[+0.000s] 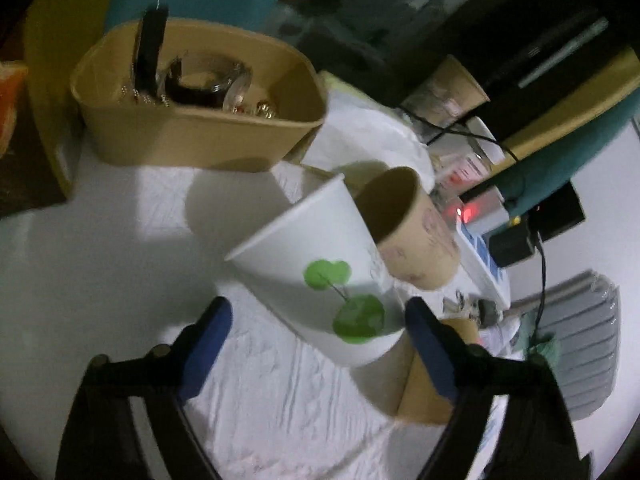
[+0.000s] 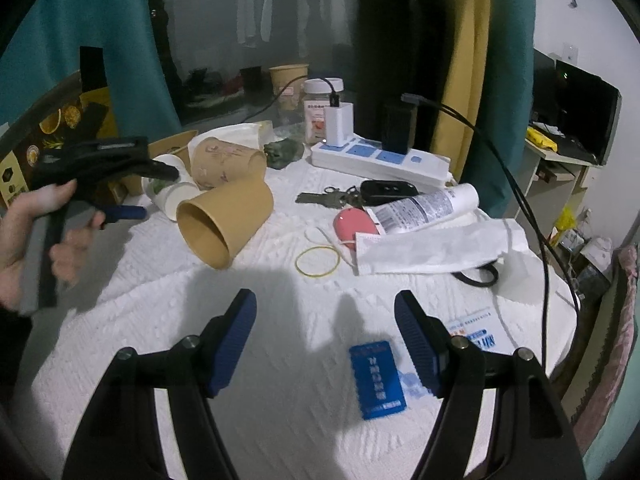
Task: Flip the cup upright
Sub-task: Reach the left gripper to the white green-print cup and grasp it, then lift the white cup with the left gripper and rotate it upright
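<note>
On the white textured cloth [image 2: 280,400], going from left to right, the left wrist view shows first a tan oval tub [image 1: 192,128] with watches and small things inside, standing at the far left behind the cups. In front of the left gripper [image 1: 318,312] lies the white cup with green leaves [image 1: 320,276] — it is on its side and a little tilted, its long axis running from near right to far left, the open mouth pointing to the far left toward the tub and the closed bottom near the right finger. The blue fingers [image 1: 210,344] are spread wide, one on each side of the cup's bottom end; I cannot tell if they touch it. Just beside it on the right a brown printed cup [image 1: 412,232] lies too, touching the white cup, and a plain brown cup [image 1: 428,384] lies near behind the right finger, so the place is crowded. In the right wrist view the same plain cup lies on its side with the mouth toward the camera. Further right are keys [image 2: 328,198], a pink oval thing [image 2: 354,228], a yellow rubber band [image 2: 317,262], a white tube [image 2: 428,206], a face mask [image 2: 436,250] and a white power strip [image 2: 380,162] with chargers. The right gripper [image 2: 326,312] hangs over bare cloth with fingers spread and nothing between them — a blue card [image 2: 378,380] lies near its right finger.
</note>
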